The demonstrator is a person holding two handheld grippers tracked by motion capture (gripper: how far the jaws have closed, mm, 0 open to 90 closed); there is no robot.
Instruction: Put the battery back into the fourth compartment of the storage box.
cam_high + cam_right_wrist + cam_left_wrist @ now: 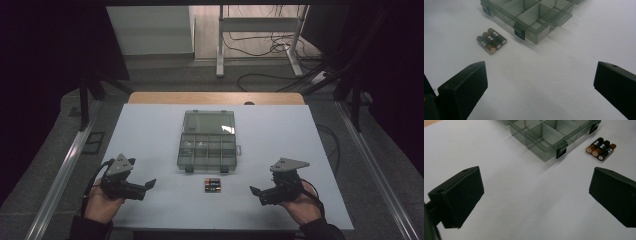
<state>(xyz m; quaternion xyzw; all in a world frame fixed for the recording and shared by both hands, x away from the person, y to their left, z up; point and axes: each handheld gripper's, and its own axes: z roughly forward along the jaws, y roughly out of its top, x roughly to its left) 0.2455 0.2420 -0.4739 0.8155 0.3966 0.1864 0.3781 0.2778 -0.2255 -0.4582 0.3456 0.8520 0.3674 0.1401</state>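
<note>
A clear grey compartment box (207,146) lies open at the middle of the white table, its lid (208,122) folded back. Three batteries (212,185) lie side by side just in front of it, black with copper ends. My left gripper (148,187) rests near the front left, open, pointing right at the batteries (601,150) and the box (544,137). My right gripper (255,192) sits at the front right, open, aimed left; its view holds the batteries (491,40) and the box (534,15). Nothing is between either pair of jaws.
The white table top (150,125) has a wooden strip (215,98) at its far edge. Metal rails (65,165) run along both sides. Beyond the table are a desk frame (260,40) and cables (260,77) on the floor.
</note>
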